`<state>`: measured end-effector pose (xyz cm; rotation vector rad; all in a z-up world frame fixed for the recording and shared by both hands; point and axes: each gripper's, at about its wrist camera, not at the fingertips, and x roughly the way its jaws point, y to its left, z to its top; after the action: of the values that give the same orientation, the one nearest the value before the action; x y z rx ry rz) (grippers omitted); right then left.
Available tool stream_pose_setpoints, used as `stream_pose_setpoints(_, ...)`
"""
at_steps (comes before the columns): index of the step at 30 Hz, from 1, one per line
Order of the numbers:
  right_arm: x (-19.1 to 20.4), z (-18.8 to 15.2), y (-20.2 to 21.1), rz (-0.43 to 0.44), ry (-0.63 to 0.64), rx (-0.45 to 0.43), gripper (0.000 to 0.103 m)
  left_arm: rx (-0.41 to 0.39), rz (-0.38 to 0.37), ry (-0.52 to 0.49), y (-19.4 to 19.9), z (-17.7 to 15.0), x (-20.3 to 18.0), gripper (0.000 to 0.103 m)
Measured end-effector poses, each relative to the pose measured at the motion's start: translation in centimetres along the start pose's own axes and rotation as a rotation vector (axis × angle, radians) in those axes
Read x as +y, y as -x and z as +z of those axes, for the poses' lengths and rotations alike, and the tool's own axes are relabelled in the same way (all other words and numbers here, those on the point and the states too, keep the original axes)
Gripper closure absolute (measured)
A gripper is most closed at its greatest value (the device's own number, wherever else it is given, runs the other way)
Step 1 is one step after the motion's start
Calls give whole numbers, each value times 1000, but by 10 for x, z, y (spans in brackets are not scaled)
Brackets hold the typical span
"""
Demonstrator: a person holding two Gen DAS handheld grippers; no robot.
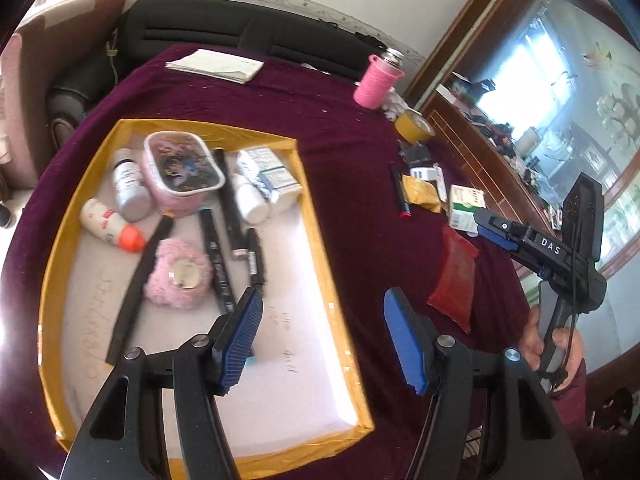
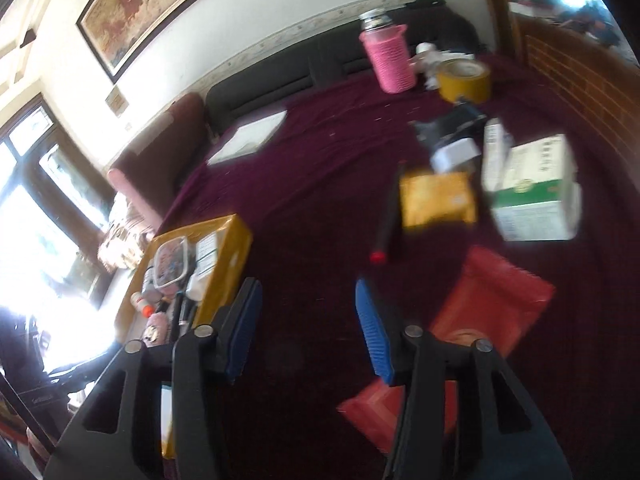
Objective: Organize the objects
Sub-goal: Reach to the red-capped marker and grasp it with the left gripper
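A yellow-rimmed box (image 1: 316,216) on the maroon cloth holds a pink tin (image 1: 182,168), bottles, several black pens, a pink fluffy puff (image 1: 178,274) and medicine boxes (image 1: 272,172). My left gripper (image 1: 322,320) hangs open and empty above the box's right rim. To the right lie a red packet (image 1: 456,276), a yellow packet (image 1: 420,192), a green-white carton (image 1: 466,206) and a red-tipped black pen (image 1: 402,196). My right gripper (image 2: 308,308) is open and empty over bare cloth, left of the red packet (image 2: 492,304). The box (image 2: 224,256) sits at its left.
A pink-sleeved flask (image 1: 378,80) and a yellow tape roll (image 1: 412,126) stand at the far right corner. Folded white paper (image 1: 216,65) lies at the back. A dark sofa runs behind the table, and a wooden-framed cabinet stands at the right. A hand (image 1: 552,344) grips the right tool.
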<state>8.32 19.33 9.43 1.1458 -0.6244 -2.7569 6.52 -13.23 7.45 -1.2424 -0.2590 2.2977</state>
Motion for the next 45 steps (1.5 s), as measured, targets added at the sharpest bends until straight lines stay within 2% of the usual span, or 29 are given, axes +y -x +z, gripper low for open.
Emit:
stream_pose_setpoints(2, -35, 1, 18, -62, -40, -28, 49, 12, -15, -40, -7, 1, -23, 46)
stream_pose_setpoints(5, -87, -5, 42, -109, -118, -43, 49, 47, -24, -84, -23, 2, -55, 46)
stream_pose_setpoints(12, -159, -11, 56, -110, -255, -76, 49, 144, -42, -150, -64, -8, -109, 46)
stream_pose_setpoints(17, -183, 16, 57, -124, -287, -172, 49, 165, -5, -201, -87, -4, -142, 46)
stream_pose_setpoints(23, -207, 57, 44, -129, -320, -274, 49, 92, 97, -294, -124, 51, -169, 46)
stream_pose_setpoints(26, -217, 60, 30, -139, -312, -281, 49, 78, 151, -336, -159, 73, -174, 46)
stream_pose_setpoints(29, -231, 54, 19, -118, -345, -250, 49, 122, 173, -347, -198, 86, -170, 46)
stream_pose_setpoints(30, -236, 55, 16, -110, -366, -230, 49, 140, 187, -367, -215, 89, -170, 46)
stream_pose_setpoints(33, -241, 55, 21, -91, -382, -241, 49, 155, 257, -443, -245, 88, -168, 47)
stream_pose_setpoints(34, -239, 55, 23, -92, -368, -247, 49, 162, 259, -443, -252, 89, -165, 47)
stream_pose_setpoints(36, -233, 57, 26, -105, -332, -260, 49, 155, 213, -401, -258, 96, -161, 48)
stream_pose_setpoints(37, -231, 57, 26, -114, -320, -263, 49, 158, 205, -397, -262, 99, -161, 49)
stream_pose_setpoints(39, -230, 57, 24, -123, -313, -259, 49, 153, 186, -415, -267, 102, -165, 61)
stream_pose_setpoints(41, -230, 57, 23, -130, -318, -251, 49, 158, 171, -411, -269, 104, -167, 85)
stream_pose_setpoints(42, -231, 57, 22, -136, -321, -249, 49, 164, 152, -395, -267, 105, -167, 90)
stream_pose_setpoints(45, -233, 57, 20, -154, -328, -238, 49, 151, 143, -367, -258, 99, -161, 92)
